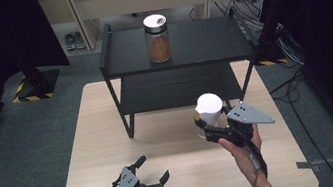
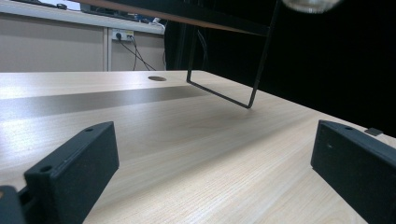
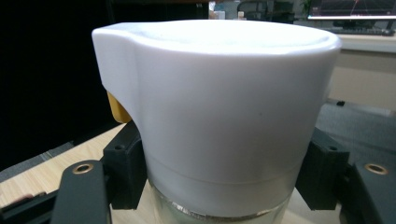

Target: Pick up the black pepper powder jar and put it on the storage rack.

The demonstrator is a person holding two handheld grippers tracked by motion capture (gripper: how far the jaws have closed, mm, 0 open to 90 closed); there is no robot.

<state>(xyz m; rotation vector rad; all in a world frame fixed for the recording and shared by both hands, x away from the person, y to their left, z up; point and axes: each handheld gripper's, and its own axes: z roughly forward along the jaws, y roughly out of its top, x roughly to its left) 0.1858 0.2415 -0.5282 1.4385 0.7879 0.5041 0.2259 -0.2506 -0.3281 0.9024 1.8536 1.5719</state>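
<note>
White plastic lid on a glass jar (image 1: 209, 112), clamped by the right gripper (image 1: 209, 129) w/ a jaw on each side just below the lid; the right gripper view shows both black jaws pressed to the jar (image 3: 219, 116) at the glass/lid seam, prob. because that spot gives a firm hold w/o crushing the lid. Jar sits in front of the black two-tier shelf (image 1: 179, 56), near its right front leg, lifted or just on the table (image 1: 110, 133) — can't tell which. A second jar (image 1: 157, 38) w/ brown contents stands upright on the shelf's top tier, so my guess is the held one goes up beside it. Left gripper (image 1: 152, 170) rests low on the table well in front of the shelf, to its left side, jaws spread wide w/ nothing between; in the left gripper view only bare wood lies btwn them. Looks parked out of the way while the right hand works.
</note>
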